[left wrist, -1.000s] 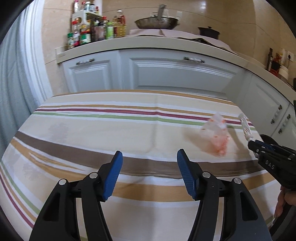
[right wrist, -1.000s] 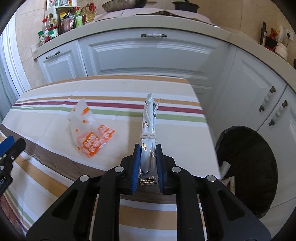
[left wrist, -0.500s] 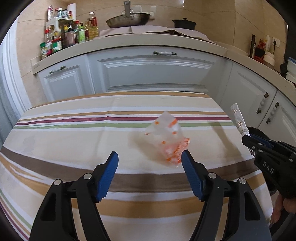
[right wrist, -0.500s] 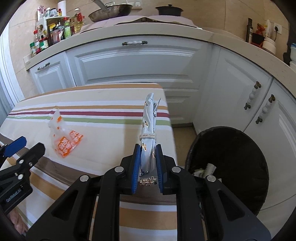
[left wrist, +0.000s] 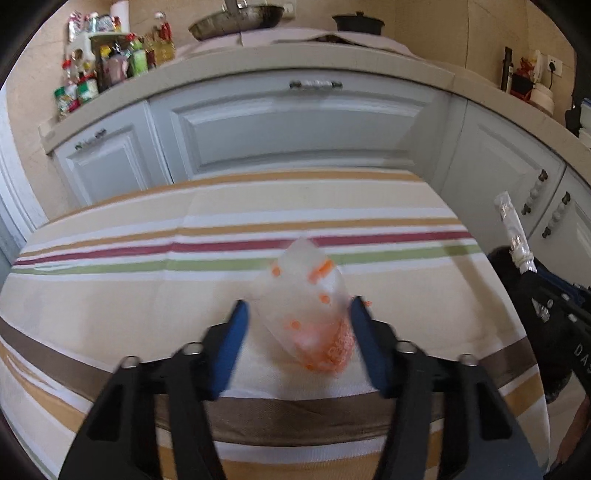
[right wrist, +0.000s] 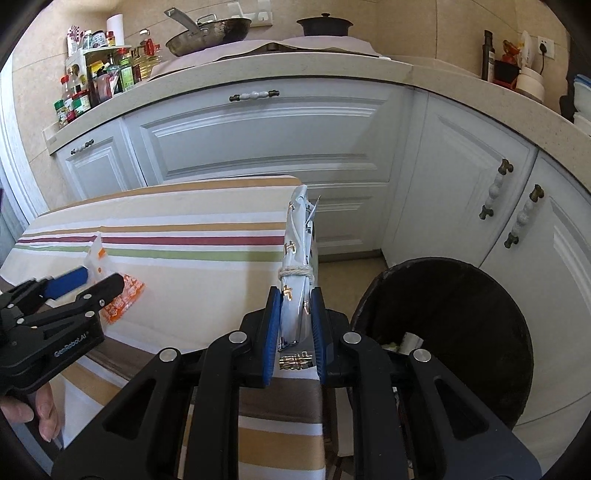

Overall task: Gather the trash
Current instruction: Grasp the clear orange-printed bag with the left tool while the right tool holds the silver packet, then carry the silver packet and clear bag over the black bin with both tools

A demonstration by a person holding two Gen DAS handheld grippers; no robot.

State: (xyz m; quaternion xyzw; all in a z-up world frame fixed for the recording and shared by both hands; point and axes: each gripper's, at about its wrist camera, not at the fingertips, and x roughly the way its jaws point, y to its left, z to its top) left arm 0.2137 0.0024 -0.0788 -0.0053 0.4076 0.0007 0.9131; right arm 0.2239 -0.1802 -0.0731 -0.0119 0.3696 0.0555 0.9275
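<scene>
the right gripper (right wrist: 294, 328) clamps a white wrapper (right wrist: 298, 258) upright over the striped table (right wrist: 207, 236) edge. a black bin (right wrist: 454, 332) stands right. at left, the left gripper (right wrist: 86, 282) is closing around an orange-printed bag (right wrist: 122, 295).

Domestic kitchen. White panelled cabinets (right wrist: 266, 147) run beneath a stone countertop (right wrist: 295, 66). On the countertop: a frying pan (right wrist: 210, 31), a dark lidded pot (right wrist: 325, 26), and condiment bottles (right wrist: 96, 81) at its left end.
</scene>
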